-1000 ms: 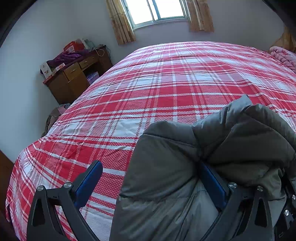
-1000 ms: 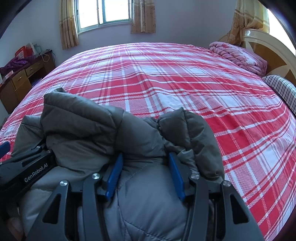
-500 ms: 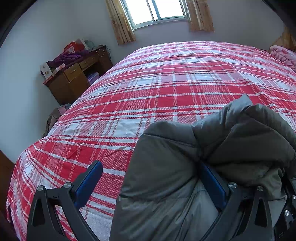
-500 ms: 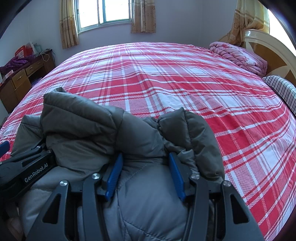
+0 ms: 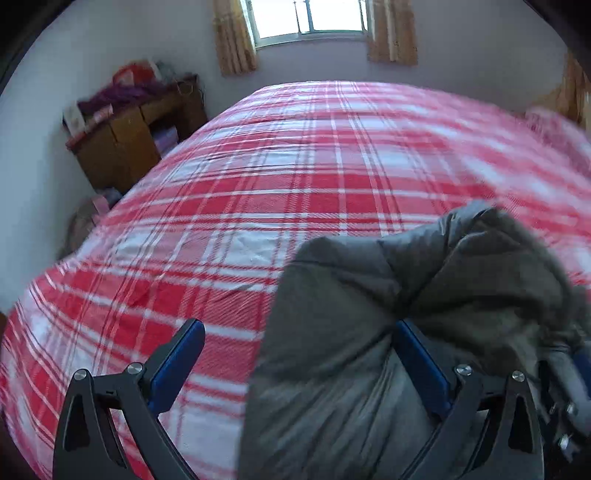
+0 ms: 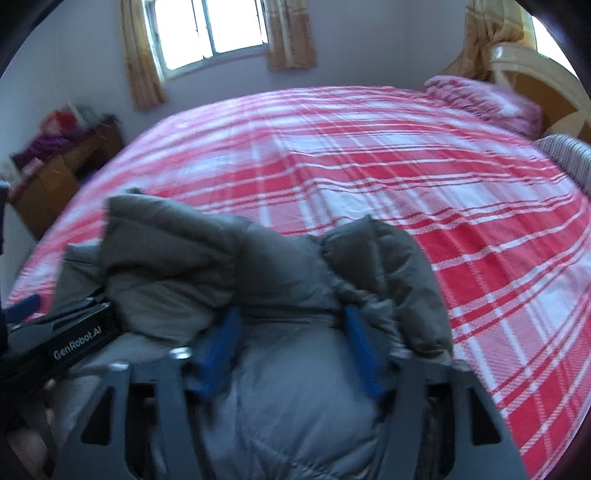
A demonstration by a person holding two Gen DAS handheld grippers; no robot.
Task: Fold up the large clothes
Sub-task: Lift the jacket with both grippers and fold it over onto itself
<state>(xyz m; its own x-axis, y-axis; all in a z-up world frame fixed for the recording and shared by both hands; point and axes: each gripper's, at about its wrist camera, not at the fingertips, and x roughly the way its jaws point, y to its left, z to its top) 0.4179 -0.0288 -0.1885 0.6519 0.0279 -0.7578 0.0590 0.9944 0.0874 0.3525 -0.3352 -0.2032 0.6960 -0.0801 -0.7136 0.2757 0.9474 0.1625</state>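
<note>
Since the earlier frame, your right gripper (image 6: pixel 291 347) had spread its blue pads (image 6: pixel 360 343) wider and was opening at this moment, with the grey padded jacket (image 6: pixel 280 280) between them; the pads stood against the fabric's sides, though blur hid whether they pressed. Both views had smeared, and your left camera had lifted slightly, so the window (image 5: pixel 310 16) sat higher in its frame. Your left gripper (image 5: pixel 299 362) stood wide open: its left pad (image 5: pixel 177 365) hung over the bare red-and-white plaid bedspread (image 5: pixel 295 177), while its right pad (image 5: pixel 421 365) was tucked under a fold of the jacket. You had the jacket bunched in the lower part of both frames, resting on the near edge of the bed. A wooden dresser (image 5: pixel 125 144) stood at the upper left, and a pink quilt (image 6: pixel 484 99) lay at the upper right of the right view.
</note>
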